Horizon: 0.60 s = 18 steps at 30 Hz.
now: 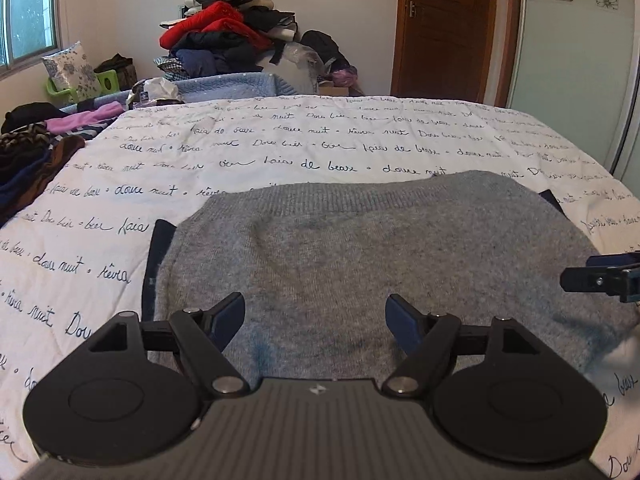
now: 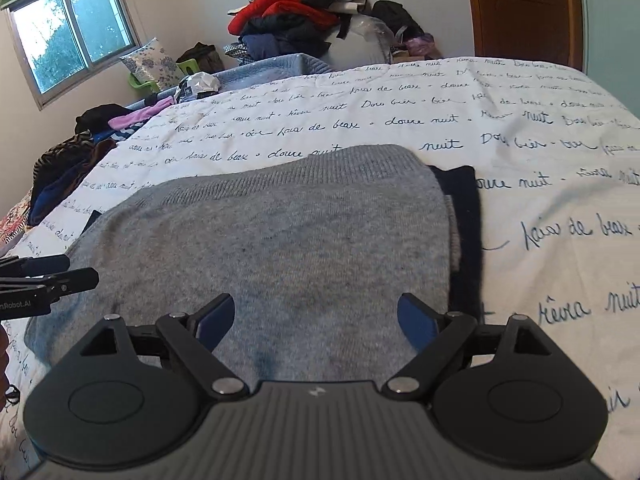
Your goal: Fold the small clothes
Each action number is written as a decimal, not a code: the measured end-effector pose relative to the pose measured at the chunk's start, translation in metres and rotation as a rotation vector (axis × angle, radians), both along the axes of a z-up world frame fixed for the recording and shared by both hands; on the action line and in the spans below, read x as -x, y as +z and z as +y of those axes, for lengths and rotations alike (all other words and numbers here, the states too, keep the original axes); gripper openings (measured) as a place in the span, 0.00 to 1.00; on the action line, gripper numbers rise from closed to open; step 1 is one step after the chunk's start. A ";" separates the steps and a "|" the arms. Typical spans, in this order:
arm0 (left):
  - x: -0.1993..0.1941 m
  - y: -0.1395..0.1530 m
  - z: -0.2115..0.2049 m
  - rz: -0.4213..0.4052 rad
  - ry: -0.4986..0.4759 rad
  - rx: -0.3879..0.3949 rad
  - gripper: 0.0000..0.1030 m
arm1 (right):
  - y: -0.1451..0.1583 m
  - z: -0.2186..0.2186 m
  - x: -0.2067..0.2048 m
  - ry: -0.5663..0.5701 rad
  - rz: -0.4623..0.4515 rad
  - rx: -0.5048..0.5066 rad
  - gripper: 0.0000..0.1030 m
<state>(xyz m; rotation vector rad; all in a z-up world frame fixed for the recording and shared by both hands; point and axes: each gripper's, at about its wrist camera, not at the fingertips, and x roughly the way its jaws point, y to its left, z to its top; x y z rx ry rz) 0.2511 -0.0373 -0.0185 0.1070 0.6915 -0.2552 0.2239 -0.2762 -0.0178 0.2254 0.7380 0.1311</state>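
Grey knit top [image 1: 360, 248] folded flat over dark garment [image 2: 464, 216] on near part of bed quilt [image 1: 280, 136]. Left gripper [image 1: 316, 316] and right gripper [image 2: 316, 316] above it, jaws wide, empty. Likely between folds; next, gripping an edge.

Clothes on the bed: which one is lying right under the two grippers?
The grey knitted sweater, folded flat on the white quilt with writing. The other clothes sit far off: a heap by the wall and some at the bed's edge.
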 end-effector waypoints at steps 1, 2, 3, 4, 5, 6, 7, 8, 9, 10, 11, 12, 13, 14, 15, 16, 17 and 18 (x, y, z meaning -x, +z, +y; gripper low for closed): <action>0.002 0.000 0.000 0.003 0.006 0.001 0.76 | 0.001 0.001 0.004 0.000 -0.001 0.007 0.87; 0.004 -0.001 0.001 0.007 0.010 0.003 0.76 | 0.001 0.002 0.008 -0.001 -0.001 0.016 0.87; 0.006 -0.002 0.001 0.012 0.015 0.003 0.76 | 0.001 0.004 0.012 -0.002 -0.003 0.028 0.87; 0.008 -0.003 0.000 0.018 0.020 -0.001 0.77 | 0.001 0.006 0.017 0.000 -0.007 0.041 0.87; 0.010 -0.004 -0.001 0.024 0.024 -0.006 0.77 | 0.001 0.008 0.022 0.002 -0.010 0.051 0.87; 0.011 -0.006 -0.001 0.029 0.027 -0.009 0.77 | 0.001 0.010 0.025 0.006 -0.010 0.059 0.88; 0.014 -0.007 -0.001 0.033 0.029 -0.013 0.77 | 0.000 0.012 0.028 0.011 -0.009 0.067 0.92; 0.015 -0.008 -0.001 0.039 0.031 -0.016 0.78 | -0.002 0.013 0.031 0.018 -0.001 0.078 0.94; 0.017 -0.009 0.000 0.044 0.032 -0.020 0.78 | -0.005 0.015 0.032 0.019 0.009 0.095 0.94; 0.020 -0.009 0.001 0.044 0.032 -0.023 0.78 | -0.006 0.017 0.034 0.008 0.020 0.122 0.94; 0.022 -0.008 0.003 0.039 0.030 -0.027 0.78 | -0.006 0.020 0.037 -0.010 0.022 0.150 0.94; 0.025 -0.006 0.006 0.026 0.031 -0.033 0.79 | -0.004 0.025 0.042 -0.019 0.005 0.178 0.94; 0.026 -0.003 0.010 0.011 0.035 -0.041 0.80 | 0.001 0.032 0.048 -0.008 -0.025 0.201 0.94; 0.026 0.000 0.016 -0.007 0.048 -0.051 0.82 | 0.006 0.041 0.053 0.012 -0.056 0.219 0.94; 0.025 0.004 0.024 -0.024 0.066 -0.057 0.83 | 0.011 0.052 0.058 0.035 -0.086 0.239 0.94; 0.022 0.007 0.032 -0.037 0.086 -0.060 0.84 | 0.015 0.065 0.064 0.062 -0.114 0.264 0.94; 0.019 0.010 0.042 -0.045 0.112 -0.056 0.85 | 0.018 0.080 0.068 0.094 -0.139 0.292 0.94; 0.014 0.013 0.054 -0.046 0.142 -0.044 0.85 | 0.020 0.095 0.072 0.134 -0.163 0.323 0.94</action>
